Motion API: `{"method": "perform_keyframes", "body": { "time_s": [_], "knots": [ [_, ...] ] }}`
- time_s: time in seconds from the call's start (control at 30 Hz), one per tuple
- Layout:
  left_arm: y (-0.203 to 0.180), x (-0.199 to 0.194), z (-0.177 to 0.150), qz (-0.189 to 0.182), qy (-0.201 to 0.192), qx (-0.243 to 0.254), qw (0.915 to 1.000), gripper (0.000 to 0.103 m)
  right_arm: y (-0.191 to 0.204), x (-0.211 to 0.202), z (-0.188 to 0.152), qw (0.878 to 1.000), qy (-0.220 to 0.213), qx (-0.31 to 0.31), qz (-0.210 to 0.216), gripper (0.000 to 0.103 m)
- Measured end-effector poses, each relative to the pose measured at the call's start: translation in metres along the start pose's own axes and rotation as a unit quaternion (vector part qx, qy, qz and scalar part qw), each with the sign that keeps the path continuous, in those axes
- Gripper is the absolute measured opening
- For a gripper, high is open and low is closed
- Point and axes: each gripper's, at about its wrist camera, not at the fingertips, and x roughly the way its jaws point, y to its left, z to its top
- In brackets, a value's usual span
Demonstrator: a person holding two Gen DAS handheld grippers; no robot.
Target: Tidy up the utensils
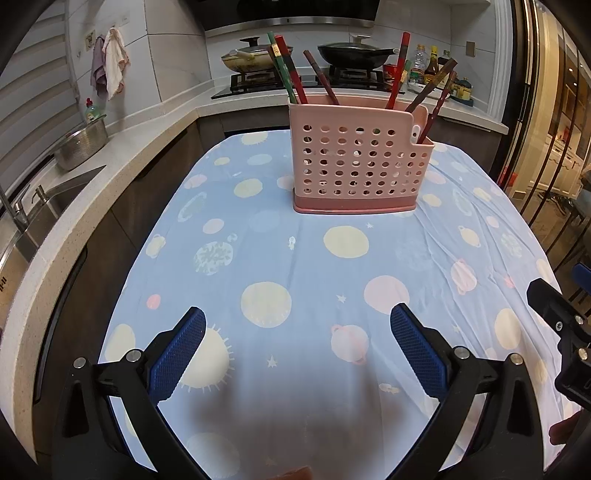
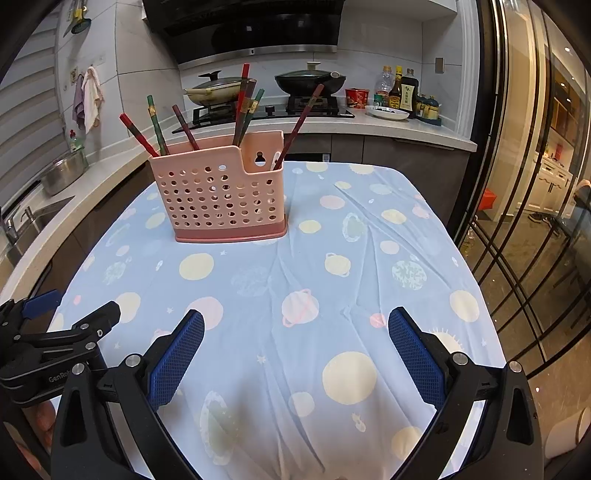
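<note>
A pale stone counter (image 2: 399,129) wraps the tiled kitchen wall (image 2: 129,74), with a black range hood (image 2: 251,26) above the stove (image 2: 273,109); glass doors (image 2: 535,221) stand right.

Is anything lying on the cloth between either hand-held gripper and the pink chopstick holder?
Nothing visible. Both the left hand-held gripper and the right hand-held gripper are open, with only bare patterned tablecloth between them and the pink holder. The chopsticks already stand inside it.
</note>
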Motion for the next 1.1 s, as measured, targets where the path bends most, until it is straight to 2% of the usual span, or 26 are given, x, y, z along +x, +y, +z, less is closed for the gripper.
{"method": "perform_keyframes", "body": {
  "time_s": [1.1],
  "knots": [
    [-0.0035,0.0010,0.0039,0.018,-0.004,0.004,0.9998,0.096,-0.0091,0.0050,-0.0039,1.000,0.004,0.007,-0.007,0.096]
  ]
}}
